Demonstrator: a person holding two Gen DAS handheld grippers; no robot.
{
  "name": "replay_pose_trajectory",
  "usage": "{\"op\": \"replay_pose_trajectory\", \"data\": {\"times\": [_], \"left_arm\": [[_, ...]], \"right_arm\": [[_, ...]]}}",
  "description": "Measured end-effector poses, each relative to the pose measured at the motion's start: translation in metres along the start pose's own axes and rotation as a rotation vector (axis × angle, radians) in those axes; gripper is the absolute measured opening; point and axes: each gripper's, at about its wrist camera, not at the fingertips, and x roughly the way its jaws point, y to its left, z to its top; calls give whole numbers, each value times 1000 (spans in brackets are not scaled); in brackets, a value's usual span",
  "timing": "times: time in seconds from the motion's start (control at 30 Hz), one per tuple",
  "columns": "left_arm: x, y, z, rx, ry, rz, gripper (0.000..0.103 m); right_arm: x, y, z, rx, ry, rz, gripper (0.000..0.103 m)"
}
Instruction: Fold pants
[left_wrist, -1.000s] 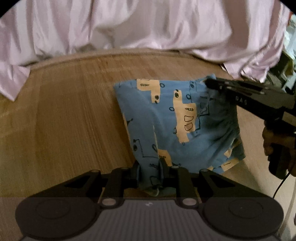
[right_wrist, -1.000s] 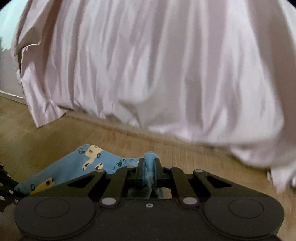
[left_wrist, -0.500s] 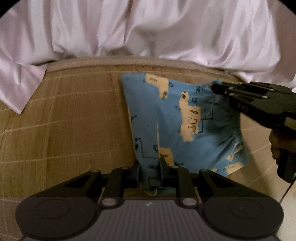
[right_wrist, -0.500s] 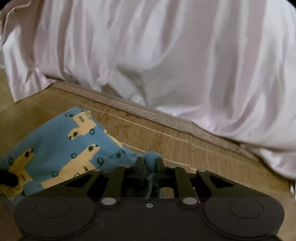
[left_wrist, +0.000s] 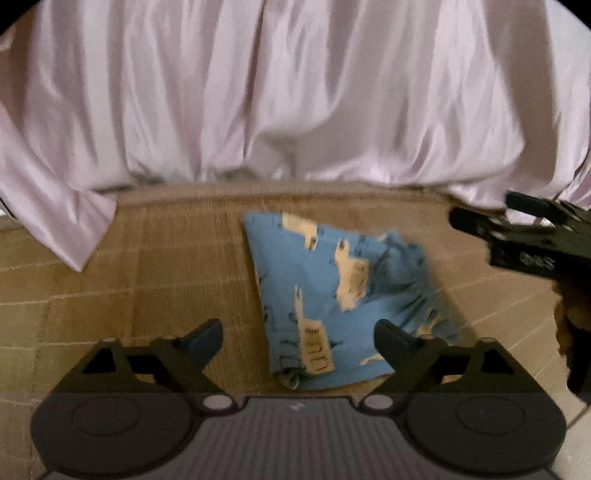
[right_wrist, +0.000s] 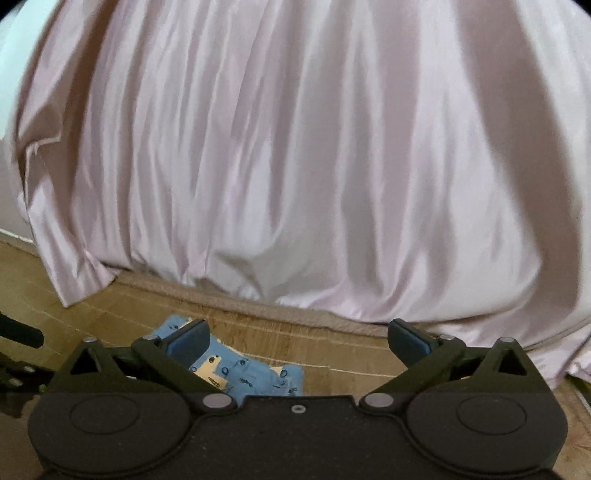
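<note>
The blue pants with yellow llama prints (left_wrist: 343, 295) lie folded into a small bundle on the woven mat (left_wrist: 166, 288). My left gripper (left_wrist: 297, 338) is open, its fingers spread above the bundle's near edge, holding nothing. My right gripper (right_wrist: 297, 339) is open and empty, raised above the far right part of the pants (right_wrist: 255, 373), which show just below it. The right gripper also shows in the left wrist view (left_wrist: 517, 236), at the right, clear of the cloth.
A pale pink satin curtain (left_wrist: 295, 92) hangs across the back and reaches the mat's far edge; it also fills most of the right wrist view (right_wrist: 295, 147). The mat's border (right_wrist: 295, 314) runs under the curtain. Bare mat lies left of the pants.
Both grippers have opened and let go of the pants. Both have lifted and drawn back. The bundle now lies loose on the mat.
</note>
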Motion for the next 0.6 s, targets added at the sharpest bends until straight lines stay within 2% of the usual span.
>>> {"op": "replay_pose_trajectory", "data": {"times": [0.13,0.3,0.47,0.6], "left_arm": [[-27,-10,-4,-15,-75,-3,103],[-56,-19,-22,5,-141,-3,103],[-71,-23,-47,43,-146,33,103],[-75,-24,-66,78,-132,60,103]], "right_arm": [[-46,2,-3,29,-33,-47,102],[-93,9,-31,133,-3,-85,102],[-121,20,-72,181,41,-110,102],[-125,18,-85,203,83,-86,102]]}}
